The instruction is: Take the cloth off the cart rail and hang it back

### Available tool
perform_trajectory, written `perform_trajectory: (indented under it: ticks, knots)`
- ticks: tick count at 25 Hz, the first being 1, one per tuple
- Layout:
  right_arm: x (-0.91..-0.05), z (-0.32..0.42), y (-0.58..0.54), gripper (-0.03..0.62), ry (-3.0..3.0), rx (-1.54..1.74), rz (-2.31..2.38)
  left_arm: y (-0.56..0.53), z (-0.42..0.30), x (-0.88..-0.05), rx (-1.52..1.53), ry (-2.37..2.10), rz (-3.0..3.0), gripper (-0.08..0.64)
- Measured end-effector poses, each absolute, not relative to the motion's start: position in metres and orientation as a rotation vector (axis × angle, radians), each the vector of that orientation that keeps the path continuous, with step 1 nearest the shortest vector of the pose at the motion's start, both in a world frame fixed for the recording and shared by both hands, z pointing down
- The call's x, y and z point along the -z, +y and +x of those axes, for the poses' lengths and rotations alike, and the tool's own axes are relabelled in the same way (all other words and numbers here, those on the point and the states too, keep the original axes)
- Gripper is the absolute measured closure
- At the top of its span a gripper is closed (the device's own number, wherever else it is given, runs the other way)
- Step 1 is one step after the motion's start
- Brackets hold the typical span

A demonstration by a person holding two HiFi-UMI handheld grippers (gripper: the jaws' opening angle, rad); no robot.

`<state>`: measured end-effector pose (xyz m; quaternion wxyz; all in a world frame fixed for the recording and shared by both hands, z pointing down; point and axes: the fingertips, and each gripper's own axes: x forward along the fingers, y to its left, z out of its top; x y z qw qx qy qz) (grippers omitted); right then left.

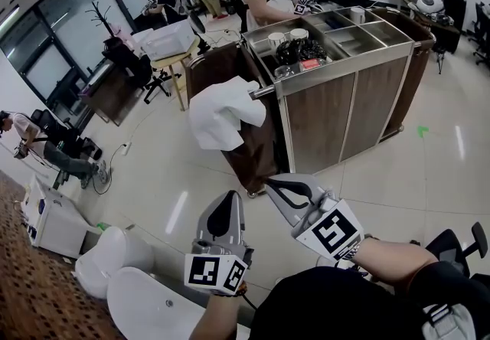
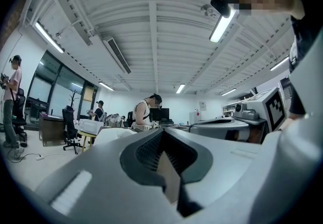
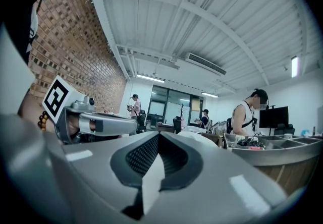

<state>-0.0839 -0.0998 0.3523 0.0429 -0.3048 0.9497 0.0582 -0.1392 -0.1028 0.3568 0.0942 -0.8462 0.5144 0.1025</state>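
White cloth [image 1: 223, 115] is hanging bunched over the rail [image 1: 264, 90] at the cart's [image 1: 337, 101] left end as the head view shows it, and it's draping down that end panel. So it's lying where the task wants it hung.

I'm holding both tongs on the near side of the cart, well apart from it and pointing roughly twd it. Left tongs [image 1: 230, 201] are sitting closed w/ nothing btwn them. Right tongs [image 1: 272, 184] are likewise closed & empty. Each one's own view is showing the pads meeting. Neither is touching the cloth or the rail.

Step in hand: I'm judging it can't be settled. Cloth on the rail w/ both tongs idling off the cart is fitting two stages: cloth waiting to be lifted off, or cloth already hung back on. So I'm not naming a next move.
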Motion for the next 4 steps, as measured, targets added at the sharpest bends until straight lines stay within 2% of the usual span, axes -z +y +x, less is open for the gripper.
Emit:
perform_trajectory:
  ticks: [4]
  knots:
    - [-0.3526,-0.0798,-0.1021,0.592,2.904,-0.177,-0.93,-0.1051,-0.1349,-0.3572,-0.299,1.527,-2.509,0.558]
